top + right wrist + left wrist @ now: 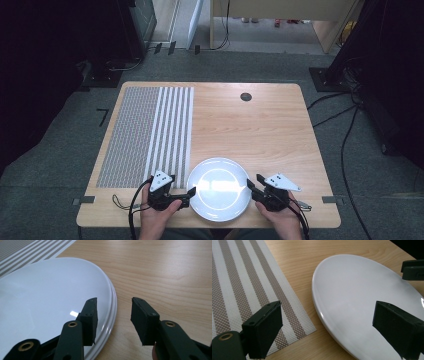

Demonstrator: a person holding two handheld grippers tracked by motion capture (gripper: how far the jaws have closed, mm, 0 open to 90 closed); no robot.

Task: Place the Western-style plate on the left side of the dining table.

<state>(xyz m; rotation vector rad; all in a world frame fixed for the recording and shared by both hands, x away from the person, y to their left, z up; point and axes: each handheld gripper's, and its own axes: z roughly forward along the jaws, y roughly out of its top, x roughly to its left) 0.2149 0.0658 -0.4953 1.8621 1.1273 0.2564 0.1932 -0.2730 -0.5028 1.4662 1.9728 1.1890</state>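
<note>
Nearest to me, at the near edge of the table (280,130), the person's two hands hold a gripper on either side of a white plate (219,189). The plate sits flat on the bare wood, just right of the striped placemat (145,135), close to it but not on it. The left gripper (186,195) has its jaws spread wide across the plate's left rim, one jaw over the mat's corner and the other over the white face, neither pressing anything. The right gripper (251,185) straddles the right rim with narrower jaws, one over the plate and one over the wood, and a gap is visible on both sides, so it grips nothing yet. What worries me is the glaze: the plate is smooth and shiny and its rim is thin and sloped, so a pinch from the side may slide off rather than bite. If one side closes before the other, the plate can skate across the table or tip when lifted. The mat's corner lies near the left jaw, which could catch and drag it.
</note>
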